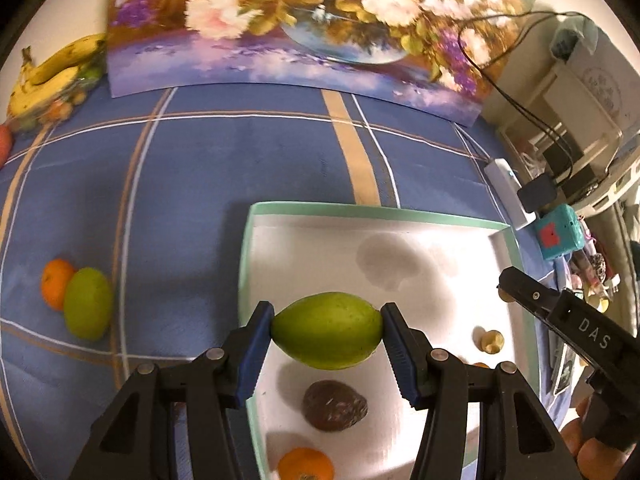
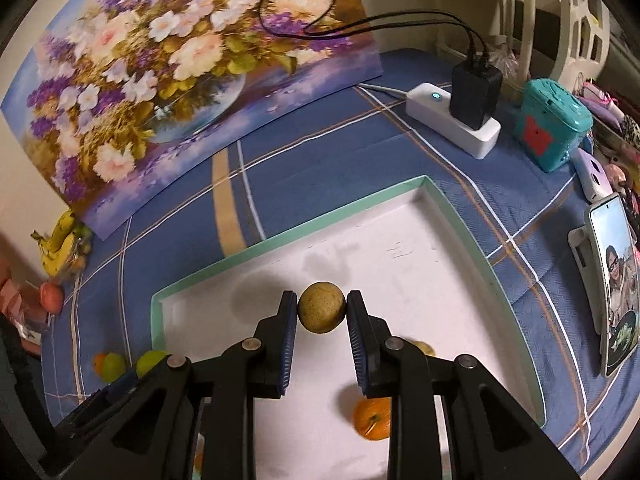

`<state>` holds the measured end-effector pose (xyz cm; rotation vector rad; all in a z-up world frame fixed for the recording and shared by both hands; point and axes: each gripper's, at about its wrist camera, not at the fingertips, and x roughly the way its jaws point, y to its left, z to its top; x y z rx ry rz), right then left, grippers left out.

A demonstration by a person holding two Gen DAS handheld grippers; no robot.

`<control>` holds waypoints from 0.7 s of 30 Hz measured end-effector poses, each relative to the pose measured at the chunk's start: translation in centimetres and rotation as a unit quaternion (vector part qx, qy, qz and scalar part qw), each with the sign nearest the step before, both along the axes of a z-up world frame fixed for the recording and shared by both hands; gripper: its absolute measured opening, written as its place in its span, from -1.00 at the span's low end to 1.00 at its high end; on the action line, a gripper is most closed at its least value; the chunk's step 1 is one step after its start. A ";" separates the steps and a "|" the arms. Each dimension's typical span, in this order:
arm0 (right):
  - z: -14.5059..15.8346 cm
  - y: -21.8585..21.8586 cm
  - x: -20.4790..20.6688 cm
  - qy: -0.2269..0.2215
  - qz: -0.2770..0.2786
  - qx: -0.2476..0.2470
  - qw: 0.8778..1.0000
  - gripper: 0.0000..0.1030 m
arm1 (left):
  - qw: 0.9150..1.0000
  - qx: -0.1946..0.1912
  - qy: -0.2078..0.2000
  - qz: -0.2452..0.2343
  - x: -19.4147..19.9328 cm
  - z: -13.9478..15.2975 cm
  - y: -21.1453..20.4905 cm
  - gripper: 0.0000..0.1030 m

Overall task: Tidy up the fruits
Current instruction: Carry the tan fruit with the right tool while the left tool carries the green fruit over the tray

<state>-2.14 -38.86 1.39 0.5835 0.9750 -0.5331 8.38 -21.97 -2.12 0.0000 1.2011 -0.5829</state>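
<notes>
Two grippers, each clamped on a fruit above the shallow white tray with mint-green rim point(image 1: 372, 213). The left gripper point(image 1: 327, 330) has blue ribbed pads point(image 1: 262, 334) pressed on both pointed ends of an oval green fruit point(image 1: 327, 330), jaws moderately spread, fruit held lengthwise between them over the tray's left part. The right gripper point(image 2: 322, 313) has its pads point(image 2: 289, 316) nearly closed on a small round tan-yellow fruit point(image 2: 322, 313), held over the tray middle; in the left wrist view its black arm shows at the right edge.

On the tray floor: a dark brown wrinkled fruit point(image 1: 334, 405) below the held green one, an orange citrus point(image 1: 306, 465) at the near edge, a small yellowish fruit point(image 1: 489, 340) on the right side. Right wrist view shows another orange citrus with stem point(image 2: 372, 418) on the tray, partly behind a finger.

Off the tray, on the blue plaid cloth point(image 1: 200, 184): a small orange point(image 1: 56, 282) touching a second green oval fruit point(image 1: 88, 309), well left of the tray. A bunch of yellow bananas point(image 1: 52, 74) at far left beside the floral painting point(image 1: 304, 20). White power strip point(image 2: 452, 128) with black adapter, teal box point(image 2: 554, 124), and a propped phone point(image 2: 612, 280) to the right
</notes>
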 end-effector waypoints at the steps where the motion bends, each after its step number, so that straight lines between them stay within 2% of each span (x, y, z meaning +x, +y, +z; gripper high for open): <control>1: -0.2 -0.3 -0.1 0.002 -0.004 -0.002 1.000 -0.49 | 1.000 0.001 -0.002 -0.002 0.0 -0.2 -0.2 0.12; 5: -0.9 -1.1 -0.5 0.015 -0.012 -0.009 1.000 -0.49 | 1.000 0.008 -0.002 -0.005 -0.2 -0.8 -0.6 0.12; 10: -2.0 -1.8 -1.0 0.024 -0.018 0.004 1.000 -0.49 | 1.000 0.025 0.001 -0.006 -0.5 -1.8 -0.7 0.12; 21: -4.5 -2.3 -1.2 0.061 -0.018 0.004 0.998 -0.49 | 0.999 0.035 0.005 -0.009 -0.9 -2.8 -0.9 0.12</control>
